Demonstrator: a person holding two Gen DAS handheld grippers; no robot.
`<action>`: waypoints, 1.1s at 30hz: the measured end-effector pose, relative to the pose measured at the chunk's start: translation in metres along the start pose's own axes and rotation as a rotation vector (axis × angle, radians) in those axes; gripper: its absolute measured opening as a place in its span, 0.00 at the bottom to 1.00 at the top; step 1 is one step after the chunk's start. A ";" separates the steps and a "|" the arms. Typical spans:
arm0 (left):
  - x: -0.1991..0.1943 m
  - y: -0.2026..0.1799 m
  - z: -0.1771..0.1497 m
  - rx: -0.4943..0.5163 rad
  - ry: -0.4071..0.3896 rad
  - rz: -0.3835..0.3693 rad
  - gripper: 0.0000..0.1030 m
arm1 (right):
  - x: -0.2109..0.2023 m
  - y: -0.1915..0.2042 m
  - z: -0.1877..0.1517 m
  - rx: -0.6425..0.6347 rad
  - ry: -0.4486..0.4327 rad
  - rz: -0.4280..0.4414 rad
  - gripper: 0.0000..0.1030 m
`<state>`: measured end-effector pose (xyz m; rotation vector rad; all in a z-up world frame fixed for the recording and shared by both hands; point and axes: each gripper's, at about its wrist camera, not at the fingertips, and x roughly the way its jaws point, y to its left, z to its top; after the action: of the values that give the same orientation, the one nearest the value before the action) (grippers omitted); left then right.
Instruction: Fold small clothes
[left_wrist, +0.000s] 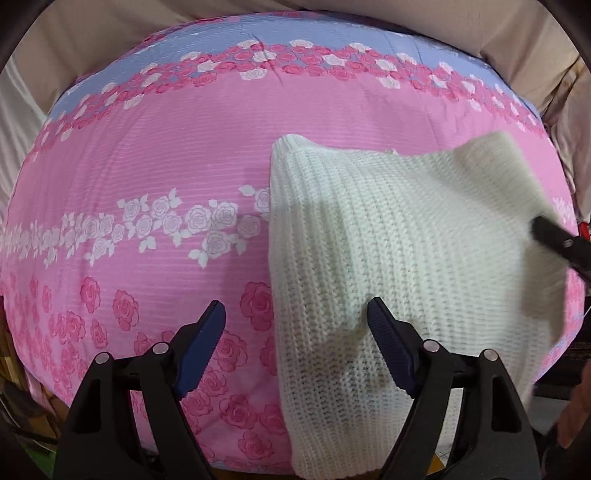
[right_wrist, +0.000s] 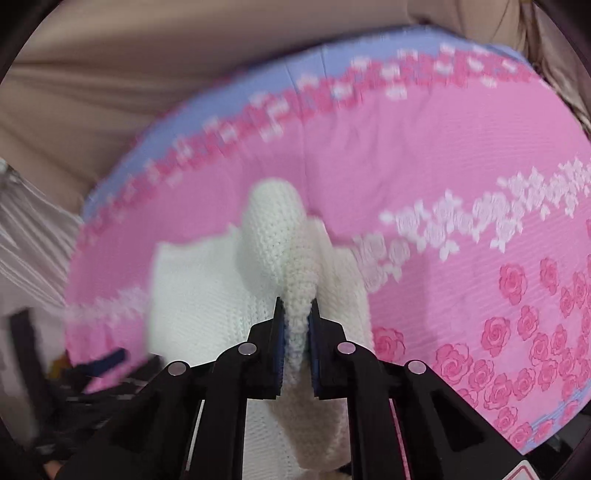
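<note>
Evidently soft, light and floppy, the white knit garment (right_wrist: 207, 295) bunches where the right gripper (right_wrist: 297, 332) clamps its lifted edge at frame centre, so hold hems, while the left gripper (left_wrist: 295, 332) gapes empty at lower centre.

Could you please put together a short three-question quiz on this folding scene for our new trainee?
1. True or false: the right claw is shut on a bunched fold of the white knitted garment.
2. Which claw stands open with nothing between its pads? A) left claw B) right claw C) both
3. Fill in: the garment lies on a pink bedcover printed with ____.

Key:
1. True. The right wrist view shows the knit pinched between the blue pads.
2. A. The left claw's jaws stand wide apart; the garment's edge lies below them, not gripped.
3. Roses, in white and darker pink bands.
</note>
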<state>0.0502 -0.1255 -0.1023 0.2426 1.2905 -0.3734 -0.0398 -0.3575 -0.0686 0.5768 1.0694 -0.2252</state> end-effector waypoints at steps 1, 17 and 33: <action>0.004 -0.002 0.000 0.006 0.005 0.004 0.76 | -0.001 -0.003 0.000 0.000 -0.017 -0.020 0.09; 0.000 -0.006 -0.006 0.024 0.019 0.017 0.78 | -0.002 -0.025 -0.063 0.041 0.088 -0.065 0.51; -0.003 -0.002 -0.012 -0.019 0.024 -0.020 0.80 | 0.002 -0.035 -0.074 0.059 0.077 -0.103 0.54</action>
<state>0.0386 -0.1221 -0.1025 0.2195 1.3201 -0.3761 -0.1109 -0.3460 -0.1078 0.5876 1.1717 -0.3278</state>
